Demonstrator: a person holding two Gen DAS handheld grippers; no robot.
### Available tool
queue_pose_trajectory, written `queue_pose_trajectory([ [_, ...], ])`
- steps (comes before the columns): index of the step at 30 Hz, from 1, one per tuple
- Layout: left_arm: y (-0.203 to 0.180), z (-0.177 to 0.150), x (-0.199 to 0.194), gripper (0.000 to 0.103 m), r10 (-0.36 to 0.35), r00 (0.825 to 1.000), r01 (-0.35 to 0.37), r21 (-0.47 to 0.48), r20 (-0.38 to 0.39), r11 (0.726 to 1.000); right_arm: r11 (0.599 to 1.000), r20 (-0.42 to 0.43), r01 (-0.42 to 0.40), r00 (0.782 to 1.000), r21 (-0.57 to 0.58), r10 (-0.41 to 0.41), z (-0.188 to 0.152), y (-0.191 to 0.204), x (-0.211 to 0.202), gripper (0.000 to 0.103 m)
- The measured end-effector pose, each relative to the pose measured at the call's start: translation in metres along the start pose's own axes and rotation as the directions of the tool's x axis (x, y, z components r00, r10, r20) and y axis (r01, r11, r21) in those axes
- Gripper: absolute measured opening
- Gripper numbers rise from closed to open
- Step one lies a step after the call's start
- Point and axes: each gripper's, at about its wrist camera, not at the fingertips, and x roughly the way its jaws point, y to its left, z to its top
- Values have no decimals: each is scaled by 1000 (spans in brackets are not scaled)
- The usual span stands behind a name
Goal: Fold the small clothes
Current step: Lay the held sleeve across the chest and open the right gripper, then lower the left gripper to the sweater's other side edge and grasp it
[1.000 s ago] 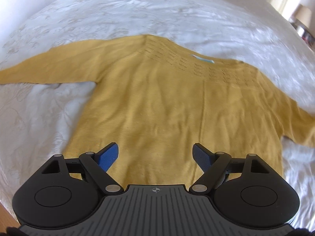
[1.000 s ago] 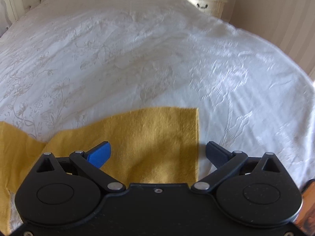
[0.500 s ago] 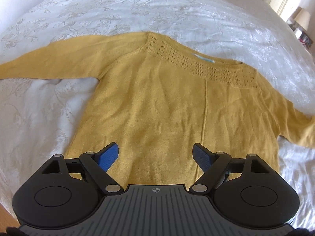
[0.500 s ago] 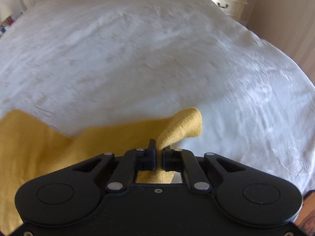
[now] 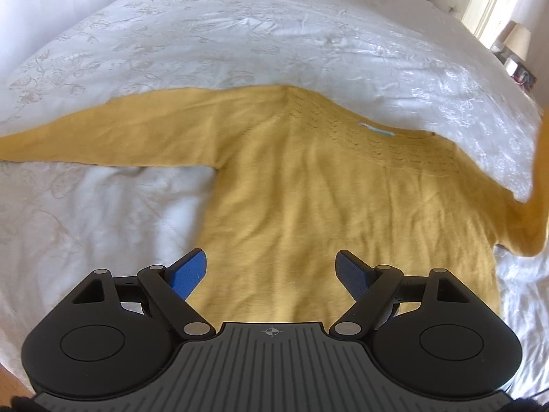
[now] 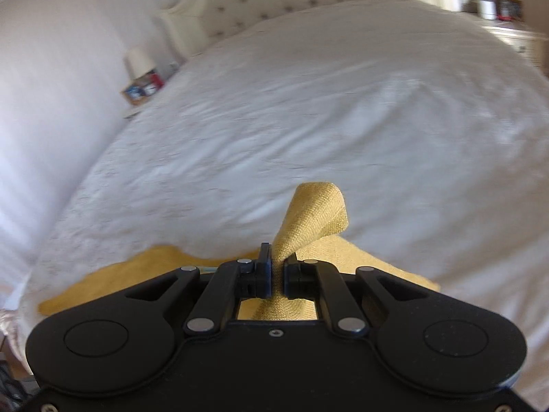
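Right claw [image 6: 278, 276] pinching sweater [image 5: 326, 206] sleeve cuff, lifted off the bed [image 5: 240, 34]. Left claw [image 5: 271, 271] spread, empty, hovering over sweater hem; body flat just ahead.

Bright daylight, glare on the white bedspread [image 5: 308, 34], motion blur, fisheye bending at edges.

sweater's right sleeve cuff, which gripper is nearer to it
Right. The right gripper is shut on the sleeve cuff, lifted off the bed. The left gripper hangs open over the sweater's hem, far from that cuff.
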Motion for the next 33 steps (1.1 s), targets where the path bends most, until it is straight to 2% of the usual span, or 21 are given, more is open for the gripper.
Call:
queue_pose_trajectory([
  [4, 25, -3, -1, 82, 9, 1000, -10, -14, -10, 1000, 996, -40, -88, 995, -9, 88, -17, 53, 44, 12],
  [6, 36, -4, -1, 82, 13, 1000, -14, -21, -14, 1000, 994, -64, -105, 992, -10, 104, -29, 74, 68, 13],
  [10, 54, -3, -1, 82, 18, 1000, -19, -24, -19, 1000, 992, -114, -118, 987, -35, 113, -60, 109, 99, 24],
  [11, 57, -1, -1, 82, 18, 1000, -18, -24, -18, 1000, 993, -124, -114, 986, -42, 108, -67, 115, 102, 31],
  [12, 60, 0, -1, 82, 15, 1000, -16, -25, -14, 1000, 993, -133, -109, 986, -49, 102, -73, 120, 105, 46],
  [13, 62, 2, -1, 82, 8, 1000, -8, -26, -8, 1000, 993, -139, -105, 986, -59, 96, -79, 123, 106, 52],
  [14, 65, 3, 0, 82, -10, 1000, 10, -26, -1, 1000, 993, -143, -96, 986, -64, 86, -85, 123, 106, 60],
  [16, 69, 9, 4, 82, -56, 998, 56, -23, 5, 998, 996, -160, -72, 985, -59, 62, -99, 120, 101, 63],
  [17, 68, 12, 6, 82, -79, 997, 79, -18, 6, 997, 997, -170, -53, 984, -56, 42, -105, 115, 99, 67],
  [18, 67, 16, 9, 83, -98, 995, 98, -9, 3, 995, 998, -179, -30, 984, -55, 20, -110, 111, 97, 79],
  [20, 61, 25, 18, 83, -139, 990, 140, 17, -15, 990, 999, -193, 7, 981, -52, -17, -120, 99, 95, 92],
  [22, 50, 35, 26, 83, -165, 986, 166, 35, -24, 985, 997, -223, 60, 972, -41, -68, -131, 87, 92, 93],
  [23, 44, 39, 30, 83, -172, 985, 173, 44, -23, 984, 996, -240, 86, 966, -38, -92, -136, 81, 90, 97],
  [24, 36, 44, 35, 84, -180, 983, 182, 57, -26, 982, 994, -252, 102, 962, -37, -109, -140, 75, 89, 100],
  [27, 10, 57, 49, 84, -194, 980, 197, 115, -41, 974, 989, -281, 141, 949, -36, -146, -153, 61, 86, 102],
  [33, -42, 71, 80, 84, -235, 968, 250, 245, -91, 937, 985, -344, 162, 923, -57, -172, -174, 47, 96, 102],
])
